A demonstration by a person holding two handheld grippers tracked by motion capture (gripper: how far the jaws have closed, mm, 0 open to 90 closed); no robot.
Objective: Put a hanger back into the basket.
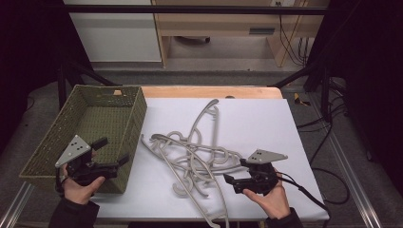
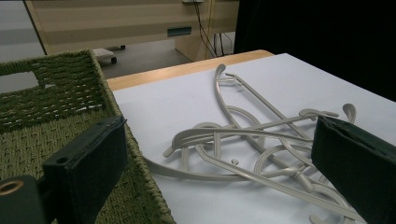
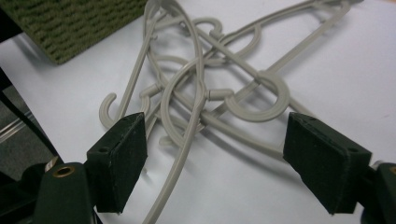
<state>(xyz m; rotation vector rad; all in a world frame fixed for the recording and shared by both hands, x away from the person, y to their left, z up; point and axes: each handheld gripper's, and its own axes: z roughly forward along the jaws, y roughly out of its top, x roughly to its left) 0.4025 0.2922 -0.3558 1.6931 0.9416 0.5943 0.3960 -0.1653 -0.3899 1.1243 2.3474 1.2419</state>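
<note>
Several grey plastic hangers (image 1: 195, 154) lie tangled in one pile on the white sheet (image 1: 256, 123) that covers the table (image 1: 209, 91). I read the pile at the centre of the high view, with one hanger reaching toward 12 o'clock and another trailing off the sheet's near edge at 6 o'clock.

Basket: a green woven basket (image 1: 130, 116) stands at 9 o'clock from the pile, partly over the table's left edge. Its right wall sits just beside the nearest hanger hooks. I see nothing in the part of its floor that shows.

Left gripper (image 1: 113, 154): I hold it at 8 o'clock, above the basket's near right corner. Its fingers (image 2: 88, 161) are spread wide apart with nothing between them. In the left gripper view one finger hangs over the basket's weave and the other over the sheet, with the pile ahead.

Right gripper (image 1: 229, 179): I hold it at 5 o'clock from the pile, just beside its near right edge and pointing at it. Its fingers (image 3: 119, 156) are also wide apart and grip nothing. In the right gripper view a long hanger arm passes down between them, closer to the left finger; I cannot tell whether it touches.
</note>
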